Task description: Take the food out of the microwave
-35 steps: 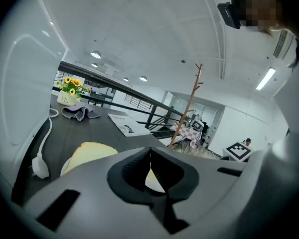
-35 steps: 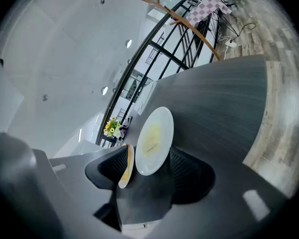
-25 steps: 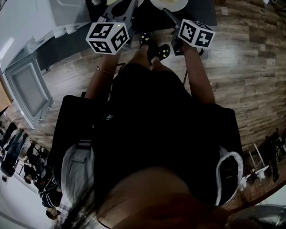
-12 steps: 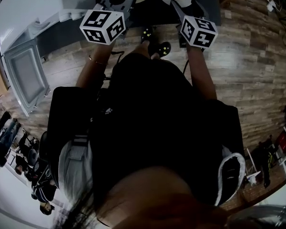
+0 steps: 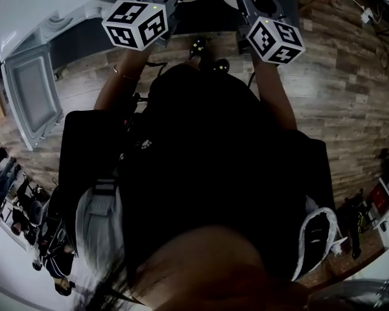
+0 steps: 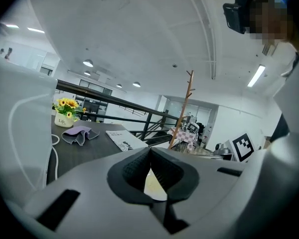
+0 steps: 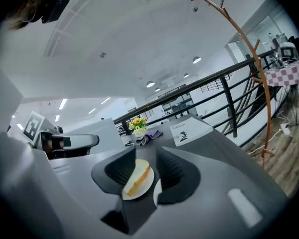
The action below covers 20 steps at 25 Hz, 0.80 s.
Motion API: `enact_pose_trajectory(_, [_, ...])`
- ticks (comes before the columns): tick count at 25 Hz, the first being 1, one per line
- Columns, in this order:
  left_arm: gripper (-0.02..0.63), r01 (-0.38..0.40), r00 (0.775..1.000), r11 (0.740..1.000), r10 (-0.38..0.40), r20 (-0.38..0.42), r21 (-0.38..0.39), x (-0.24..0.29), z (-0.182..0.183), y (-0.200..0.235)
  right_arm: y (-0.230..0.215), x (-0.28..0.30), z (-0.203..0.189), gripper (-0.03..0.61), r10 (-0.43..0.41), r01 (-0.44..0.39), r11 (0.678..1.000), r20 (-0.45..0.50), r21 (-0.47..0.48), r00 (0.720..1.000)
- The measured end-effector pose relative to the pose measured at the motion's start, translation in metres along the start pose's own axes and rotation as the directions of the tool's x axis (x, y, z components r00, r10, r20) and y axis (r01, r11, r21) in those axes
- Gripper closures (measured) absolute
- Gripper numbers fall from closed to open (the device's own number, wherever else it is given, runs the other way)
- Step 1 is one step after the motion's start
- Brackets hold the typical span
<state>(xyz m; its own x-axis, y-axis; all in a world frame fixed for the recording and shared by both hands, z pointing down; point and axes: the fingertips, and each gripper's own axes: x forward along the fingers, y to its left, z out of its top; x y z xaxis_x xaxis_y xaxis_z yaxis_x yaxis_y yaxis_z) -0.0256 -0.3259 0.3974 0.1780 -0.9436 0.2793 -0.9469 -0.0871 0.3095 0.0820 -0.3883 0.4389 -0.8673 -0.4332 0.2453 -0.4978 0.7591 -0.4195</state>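
Wood-plank floor (image 5: 350, 76) underfoot, and the white microwave (image 5: 45, 5) is standing off to the left with its door (image 5: 29, 96) hanging open. The food is already out: a sandwich (image 7: 136, 177) is sitting on a white plate (image 7: 145, 185) on the dark table (image 6: 84, 151) in front of the person, with a second plate (image 7: 157, 192) just beside it.

The sandwich is looking soft and light, easy to squash or slide (so the bread itself is no place to pinch). The plate is looking stiff, slick and breakable. The safe hold, I'd say, is its rim, kept level.

Now the fingers. The left gripper (image 6: 150, 156) is showing its pads pressed together with nothing between them, only a pale sliver of plate peeking through below. The right gripper (image 7: 146, 156) is standing with its jaws apart. They have just been closing somewhat, but on nothing; the sandwich plate is only showing through the gap, down on the table beyond.

Further back on the table are sunflowers (image 7: 138, 123), a purple cloth (image 7: 149, 136) and a booklet (image 7: 192, 128), then a black railing (image 7: 224, 83).
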Motion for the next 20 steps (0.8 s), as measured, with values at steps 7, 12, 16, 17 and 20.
enact_pose_trajectory(7, [0.606, 0.04, 0.999, 0.999, -0.04, -0.006, 0.033, 0.001, 0.014, -0.006, 0.018, -0.001, 0.015, 0.577, 0.056, -0.056, 0.998, 0.032, -0.012, 0.998])
enact_pose_trajectory(12, [0.607, 0.074, 0.997, 0.996, -0.072, -0.034, 0.057, 0.001, 0.015, -0.011, 0.027, -0.001, 0.016, 0.577, 0.08, -0.08, 0.997, 0.028, -0.017, 0.996])
enact_pose_trajectory(16, [0.607, 0.103, 0.993, 0.994, -0.101, -0.056, 0.04, 0.001, 0.009, -0.016, 0.032, 0.0, 0.015, 0.577, 0.093, -0.093, 0.996, 0.028, -0.013, 0.995])
enact_pose_trajectory(17, [0.606, 0.111, 0.992, 0.993, -0.109, -0.058, 0.032, 0.001, 0.008, -0.017, 0.033, 0.001, 0.015, 0.578, 0.096, -0.095, 0.995, 0.03, -0.013, 0.995])
enact_pose_trajectory(20, [0.607, 0.124, 0.99, 0.992, -0.122, -0.069, 0.023, 0.0, 0.006, -0.019, 0.036, 0.002, 0.014, 0.578, 0.099, -0.099, 0.995, 0.028, -0.015, 0.995])
